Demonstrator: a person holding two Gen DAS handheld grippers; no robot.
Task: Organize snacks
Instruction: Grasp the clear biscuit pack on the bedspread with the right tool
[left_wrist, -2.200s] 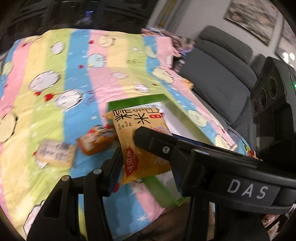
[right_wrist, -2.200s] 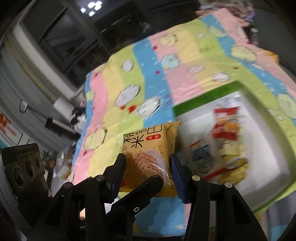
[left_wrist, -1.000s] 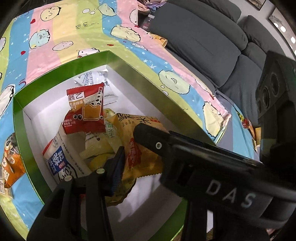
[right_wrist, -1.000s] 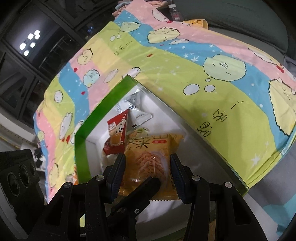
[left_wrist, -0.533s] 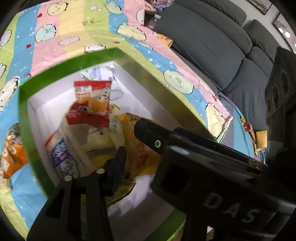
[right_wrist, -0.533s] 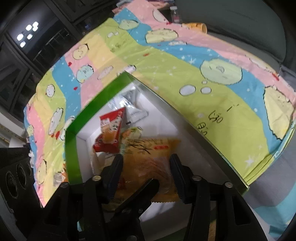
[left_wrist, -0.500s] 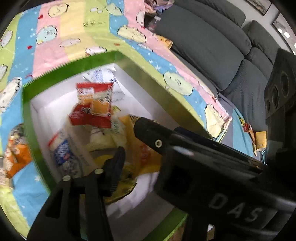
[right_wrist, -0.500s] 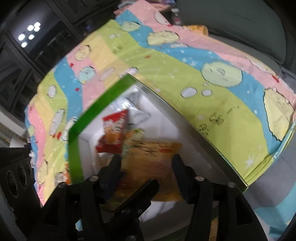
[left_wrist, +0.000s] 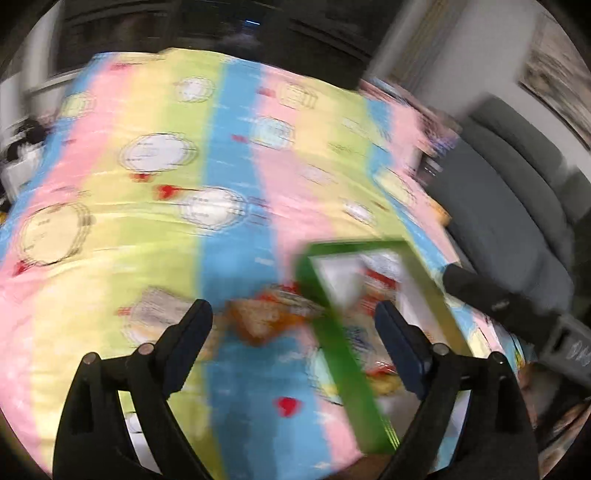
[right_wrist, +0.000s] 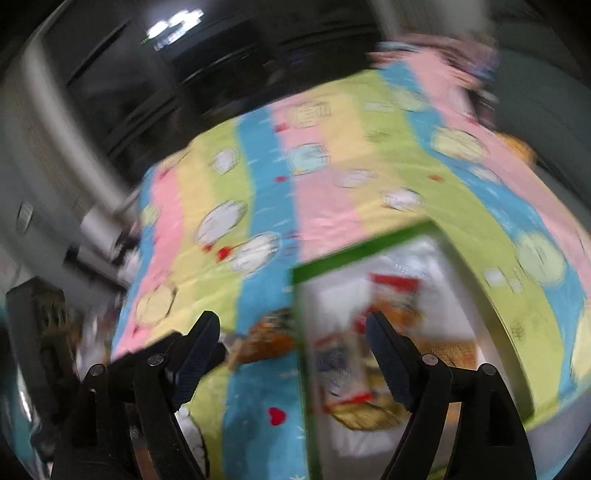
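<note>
Both views are blurred by motion. My left gripper (left_wrist: 293, 325) is open and empty above the striped cloth, left of the green-rimmed white box (left_wrist: 334, 332). An orange snack packet (left_wrist: 258, 321) lies just outside the box's left wall, between my left fingers; a pale packet (left_wrist: 159, 314) lies further left. My right gripper (right_wrist: 291, 336) is open and empty, straddling the box's left rim (right_wrist: 299, 332). The box holds several packets, among them a red one (right_wrist: 395, 291) and the yellow cracker packet (right_wrist: 369, 413). The orange packet (right_wrist: 266, 339) also shows in the right wrist view.
The striped cartoon cloth (left_wrist: 147, 206) covers the table. A grey sofa (left_wrist: 517, 206) stands to the right. The other gripper's body (left_wrist: 509, 310) reaches in at the right of the left wrist view. Dark windows are at the back.
The yellow cracker packet has been let go into the box. Both grippers have opened and pulled back and up to the left, away from the box's inside.
</note>
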